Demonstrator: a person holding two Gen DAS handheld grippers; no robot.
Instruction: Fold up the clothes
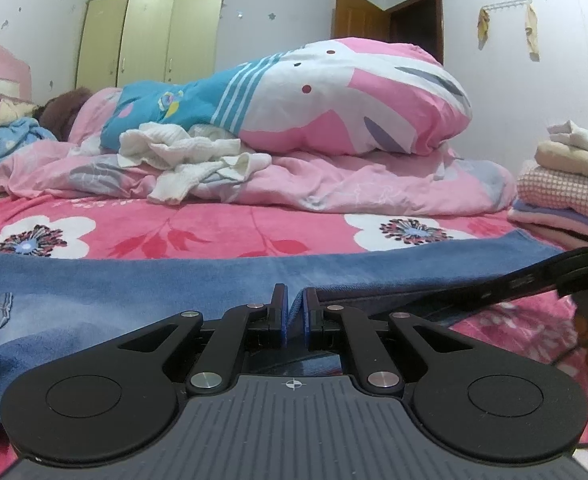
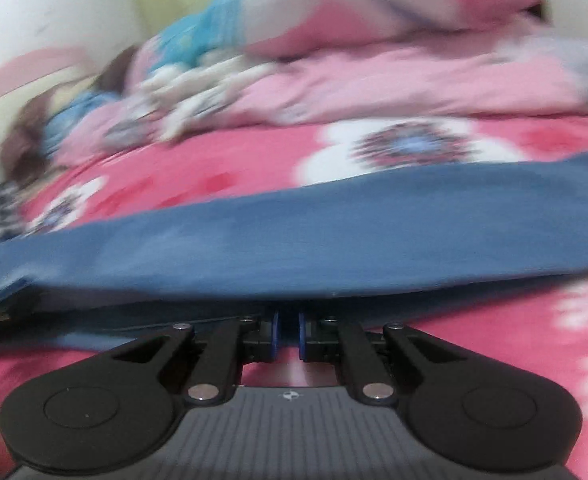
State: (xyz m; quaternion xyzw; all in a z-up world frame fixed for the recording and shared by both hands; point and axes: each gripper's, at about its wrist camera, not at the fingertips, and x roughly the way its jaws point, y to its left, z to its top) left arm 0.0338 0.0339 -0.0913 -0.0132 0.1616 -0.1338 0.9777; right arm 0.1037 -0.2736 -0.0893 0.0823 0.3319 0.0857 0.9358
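Blue jeans point(image 1: 133, 288) lie spread across the pink flowered bedspread point(image 1: 213, 232), with a back pocket at the left edge. My left gripper point(image 1: 295, 300) is shut on the near edge of the jeans, denim pinched between its blue pads. The right gripper's black fingers point(image 1: 534, 276) come in from the right onto the same edge. The right wrist view is blurred. There the jeans point(image 2: 334, 232) run as a band across the bedspread point(image 2: 494, 360), and my right gripper point(image 2: 288, 322) is shut on their near edge, the fabric lifted over its fingertips.
A pink, white and blue duvet point(image 1: 334, 92) is heaped across the back of the bed, with crumpled white clothes point(image 1: 189, 160) in front of it. A stack of folded clothes point(image 1: 562, 184) sits at the right. A wardrobe point(image 1: 149, 36) and a doorway point(image 1: 414, 20) stand behind.
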